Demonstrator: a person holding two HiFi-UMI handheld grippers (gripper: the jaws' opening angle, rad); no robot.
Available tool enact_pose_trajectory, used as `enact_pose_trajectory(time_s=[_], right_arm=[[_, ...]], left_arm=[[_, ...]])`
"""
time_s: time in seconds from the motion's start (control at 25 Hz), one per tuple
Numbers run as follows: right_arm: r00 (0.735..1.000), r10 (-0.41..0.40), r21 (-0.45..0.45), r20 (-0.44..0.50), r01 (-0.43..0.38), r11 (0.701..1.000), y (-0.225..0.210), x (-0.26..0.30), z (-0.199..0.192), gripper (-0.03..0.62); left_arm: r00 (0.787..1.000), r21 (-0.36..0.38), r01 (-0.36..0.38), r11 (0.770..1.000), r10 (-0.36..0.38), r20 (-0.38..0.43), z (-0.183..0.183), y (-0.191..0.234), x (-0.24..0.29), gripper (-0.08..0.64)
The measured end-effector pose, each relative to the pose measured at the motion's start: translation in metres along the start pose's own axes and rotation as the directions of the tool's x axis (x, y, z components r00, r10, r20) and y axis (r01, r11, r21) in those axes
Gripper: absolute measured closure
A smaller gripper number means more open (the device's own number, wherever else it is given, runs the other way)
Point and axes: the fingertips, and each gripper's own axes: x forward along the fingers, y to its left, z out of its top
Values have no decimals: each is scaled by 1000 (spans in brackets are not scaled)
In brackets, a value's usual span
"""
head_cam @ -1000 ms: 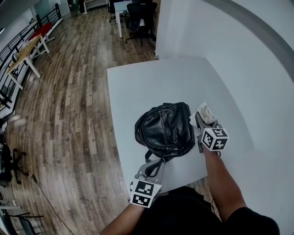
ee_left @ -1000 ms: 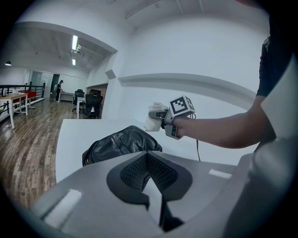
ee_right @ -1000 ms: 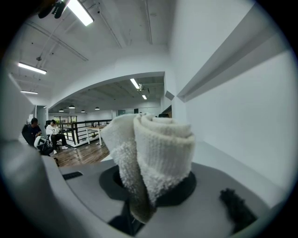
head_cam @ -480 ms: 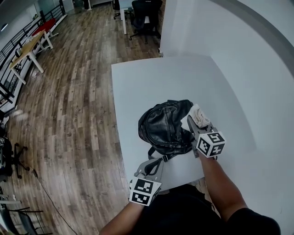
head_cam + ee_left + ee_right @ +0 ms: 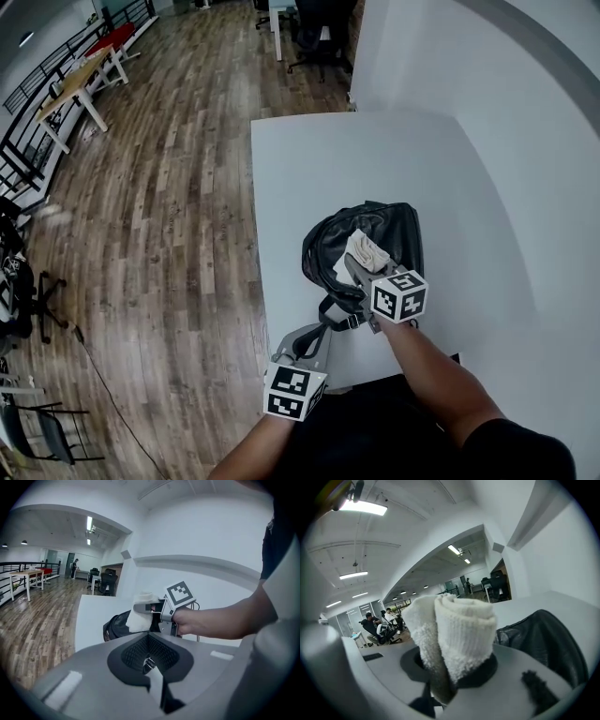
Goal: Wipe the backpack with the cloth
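A black leather backpack (image 5: 394, 230) lies on the white table (image 5: 319, 169), near its front edge. My right gripper (image 5: 360, 266) is shut on a rolled white cloth (image 5: 367, 251) and holds it against the top of the backpack. In the right gripper view the cloth (image 5: 459, 630) fills the jaws of the right gripper (image 5: 454, 670), with the backpack (image 5: 548, 644) just behind. My left gripper (image 5: 314, 339) sits at the table's front edge, shut on the backpack strap (image 5: 330, 314). The left gripper view shows the left gripper (image 5: 150, 665), the strap buckle (image 5: 149, 663) between its jaws, the backpack (image 5: 115, 625) and the cloth (image 5: 139, 617).
The table's left edge drops to a wooden floor (image 5: 159, 187). A white wall (image 5: 525, 141) runs along the table's right side. Office chairs (image 5: 319, 28) and desks (image 5: 80, 80) stand far off.
My right gripper has carried the cloth leftward from beside the backpack's right edge onto its top. The left gripper has stayed at the strap.
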Motion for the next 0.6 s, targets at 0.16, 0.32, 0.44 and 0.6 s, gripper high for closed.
enact_pose_trajectory(time_s=[0.16,0.32,0.44,0.6], right_arm=[[999,42,22,-23,-41,999,12,26,-3,506],[997,66,28,-41,-65,998,16,46,-5,506],[996,75,33,-55,-74,997,16,53,-7,506],[994,80,37,-74,-77,996,14,56,-13,506]], left_arm=[[999,-23,-42,999,42,3,-2,13,-8,554],[997,-48,-74,996,75,12,-2,25,-11,554],[996,-67,-92,994,93,9,-3,31,-13,554],[995,-72,-98,993,98,2,-7,35,-12,554]])
